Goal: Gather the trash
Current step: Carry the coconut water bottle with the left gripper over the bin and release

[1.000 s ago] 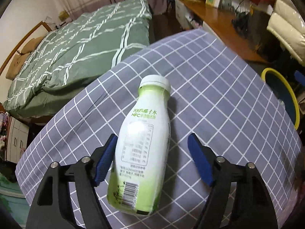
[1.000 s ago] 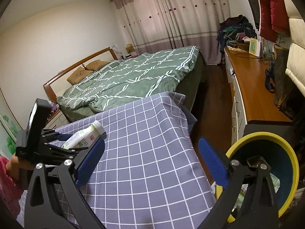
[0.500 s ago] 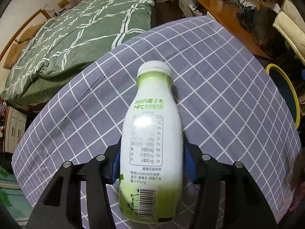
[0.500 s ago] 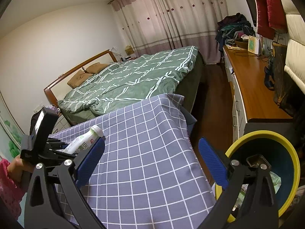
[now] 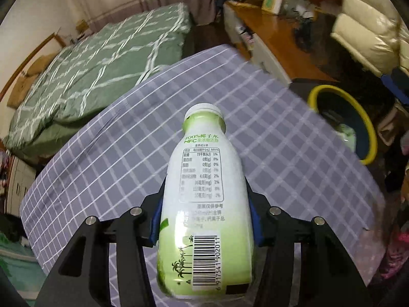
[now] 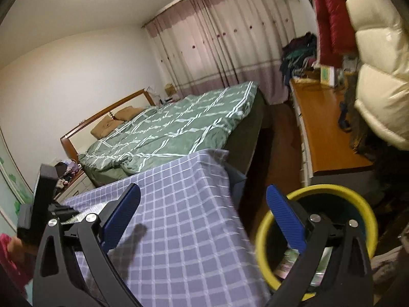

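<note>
The left claw [image 5: 205,221] is clamped on a green-and-white coconut water bottle [image 5: 204,194], its blue pads pressing the lower body from both sides. The bottle points away from the camera with its white cap [image 5: 203,109] at the far end and its barcode end nearest the lens; a nutrition label faces up. Whether the bottle still touches the cloth cannot be told from this angle. Below it lies the tabletop [image 5: 294,153], covered in a grey-purple cloth with a white grid.

To the right of the tabletop, off its edge, stands a round bin with a yellow rim [image 5: 340,120], dark blue inside, with some pale wrappers visible at its bottom.

The right claw [image 6: 203,211] is empty, its blue pads spread wide with nothing between them. It hangs over the tabletop's right edge, with the yellow-rimmed bin [image 6: 317,189] just behind its right finger. At the left edge of this view the left gripper's black body [image 6: 41,199] shows, held by a hand in a pink sleeve [image 6: 10,258].

Beyond the tabletop sits a bed with a green checked quilt [image 6: 173,133], and a wooden dresser [image 6: 329,133] runs along the right wall.
</note>
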Tool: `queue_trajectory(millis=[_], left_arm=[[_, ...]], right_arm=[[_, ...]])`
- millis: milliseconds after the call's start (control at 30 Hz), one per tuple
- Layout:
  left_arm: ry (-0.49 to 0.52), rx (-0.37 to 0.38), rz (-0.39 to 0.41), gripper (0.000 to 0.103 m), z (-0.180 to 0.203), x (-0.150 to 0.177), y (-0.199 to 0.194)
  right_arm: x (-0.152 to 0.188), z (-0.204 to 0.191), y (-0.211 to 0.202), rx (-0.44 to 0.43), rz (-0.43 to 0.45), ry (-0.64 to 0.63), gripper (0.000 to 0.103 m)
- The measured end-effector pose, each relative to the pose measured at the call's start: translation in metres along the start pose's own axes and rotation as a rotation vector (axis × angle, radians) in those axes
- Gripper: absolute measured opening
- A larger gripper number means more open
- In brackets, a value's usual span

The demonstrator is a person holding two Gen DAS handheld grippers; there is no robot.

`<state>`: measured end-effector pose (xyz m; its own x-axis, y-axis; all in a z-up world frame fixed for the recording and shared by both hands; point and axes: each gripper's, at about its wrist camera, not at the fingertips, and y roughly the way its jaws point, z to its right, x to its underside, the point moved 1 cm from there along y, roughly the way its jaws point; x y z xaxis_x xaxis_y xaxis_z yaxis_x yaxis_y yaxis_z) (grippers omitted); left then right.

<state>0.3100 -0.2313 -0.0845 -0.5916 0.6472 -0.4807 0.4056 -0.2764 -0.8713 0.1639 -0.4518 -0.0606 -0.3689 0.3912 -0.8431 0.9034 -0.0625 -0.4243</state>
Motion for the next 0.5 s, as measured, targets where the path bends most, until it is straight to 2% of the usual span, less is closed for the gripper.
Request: queue_trajectory(millis=[267, 367, 500], left_arm=[[0.091, 0.115, 0.067, 0.051, 0.094, -0.024, -0.027], [0.134, 0.165, 0.082, 0.051, 0.134, -0.036, -0.026], [0.216, 0.215, 0.078, 0.051, 0.2, -0.06, -0.01]], right_arm=[[0.031, 0.052, -0.082, 0.099, 0.012, -0.052, 0.094], [0.044, 0.07, -0.097, 0.161, -0.008, -0.076, 0.094], [0.058, 0.101, -0.116, 0.216, -0.014, -0.032, 0.094]])
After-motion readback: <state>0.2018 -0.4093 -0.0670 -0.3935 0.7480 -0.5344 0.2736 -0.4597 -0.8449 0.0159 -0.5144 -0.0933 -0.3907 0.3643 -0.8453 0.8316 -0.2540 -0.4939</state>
